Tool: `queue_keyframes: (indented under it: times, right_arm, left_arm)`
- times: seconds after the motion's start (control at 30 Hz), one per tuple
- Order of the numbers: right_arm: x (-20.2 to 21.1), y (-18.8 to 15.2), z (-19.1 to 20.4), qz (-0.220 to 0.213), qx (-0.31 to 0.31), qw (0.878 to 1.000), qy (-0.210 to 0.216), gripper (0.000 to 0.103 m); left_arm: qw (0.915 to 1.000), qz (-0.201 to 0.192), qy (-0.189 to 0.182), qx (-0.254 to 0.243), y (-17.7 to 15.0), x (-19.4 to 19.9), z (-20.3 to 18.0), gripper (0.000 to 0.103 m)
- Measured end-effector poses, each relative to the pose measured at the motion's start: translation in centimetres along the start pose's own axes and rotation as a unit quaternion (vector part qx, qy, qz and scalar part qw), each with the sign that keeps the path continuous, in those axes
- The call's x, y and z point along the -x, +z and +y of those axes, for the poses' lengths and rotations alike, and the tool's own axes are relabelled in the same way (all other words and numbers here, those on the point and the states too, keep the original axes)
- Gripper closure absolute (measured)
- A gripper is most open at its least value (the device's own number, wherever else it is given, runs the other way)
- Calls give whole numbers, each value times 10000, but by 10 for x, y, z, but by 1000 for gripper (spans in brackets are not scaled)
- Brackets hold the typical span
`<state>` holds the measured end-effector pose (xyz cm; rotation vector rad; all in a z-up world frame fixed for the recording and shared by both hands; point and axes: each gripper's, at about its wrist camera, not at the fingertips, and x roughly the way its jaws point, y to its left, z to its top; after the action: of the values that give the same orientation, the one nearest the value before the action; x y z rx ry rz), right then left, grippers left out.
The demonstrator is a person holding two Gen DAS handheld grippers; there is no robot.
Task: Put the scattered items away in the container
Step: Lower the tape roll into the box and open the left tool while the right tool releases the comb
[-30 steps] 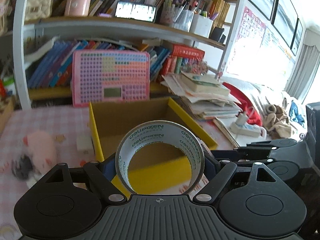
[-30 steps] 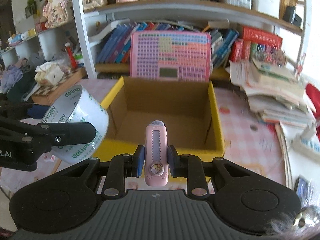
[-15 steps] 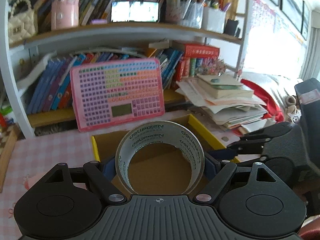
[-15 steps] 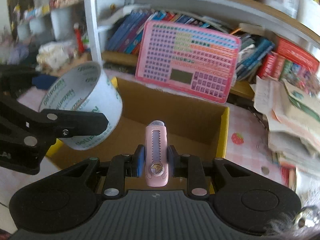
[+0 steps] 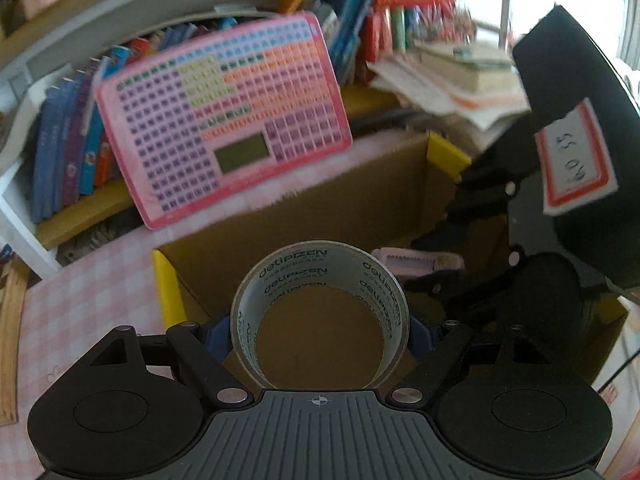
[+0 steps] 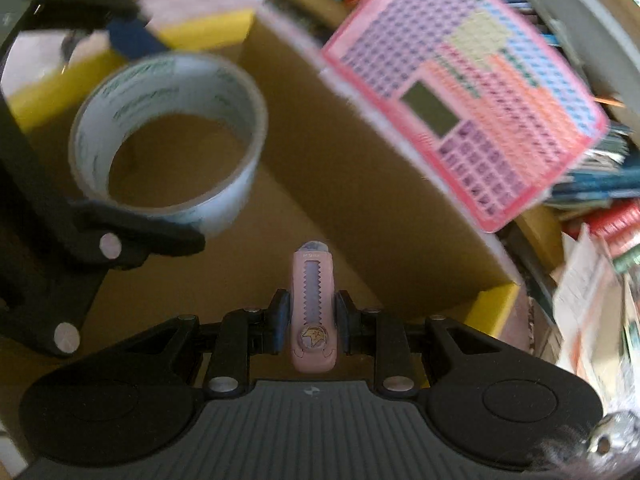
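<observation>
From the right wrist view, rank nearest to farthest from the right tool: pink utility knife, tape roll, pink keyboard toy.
1. Pink plastic utility knife: clamped in the right tool.
2. Clear tape roll: upper left, over the cardboard box.
3. Pink keyboard toy: upper right, behind the box.

Right gripper is clamped on a little pink cutter, pointing down into the cardboard box. Off to the left, the left gripper grips a tape roll over the box too. Pink board leans behind the far wall.
</observation>
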<state>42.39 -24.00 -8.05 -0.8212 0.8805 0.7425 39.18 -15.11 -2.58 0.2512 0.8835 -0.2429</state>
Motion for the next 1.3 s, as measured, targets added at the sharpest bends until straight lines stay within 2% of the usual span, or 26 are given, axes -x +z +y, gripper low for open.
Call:
queue_keyframes:
  times: [0.1,0.23,0.53,0.6,0.63,0.73,0.83,1.23,1.3]
  right_arm:
    - [-11,-2,4,191,182,9995,173,80]
    - [-12,-2,9,235,324,9988,269,80]
    - [-11,-5,9,238,308,9984,411,79]
    - [-8,-4,11,170,331,9985,396,67]
    - [-6,-3,11,136,348,9985,407,62]
    - [-2,-4,11,63,317,9986,425,59]
    - [3,-6,7,-24,179,9990,404,52]
    - [66,-17,-6,-757,-485,9959,52,47]
    - [75,-18,-7,-863,-646,9942,24,46]
  left_arm:
    - [9998,187,5,-66,-1,-8,-1,18]
    - [9993,356,32,-143,-3,-15,-2,18]
    - [9991,373,164,-151,-4,-19,-1,18]
    - [9991,356,174,-160,-5,-18,-2,18]
    - [9992,318,196,-148,-5,-18,-2,18]
    - [9995,165,241,-87,-8,-14,-3,18]
    - [9996,55,291,15,-9,-8,-2,17]
    - [9967,-621,424,317,-14,51,0,16]
    - [9961,-710,389,349,-17,62,-1,12]
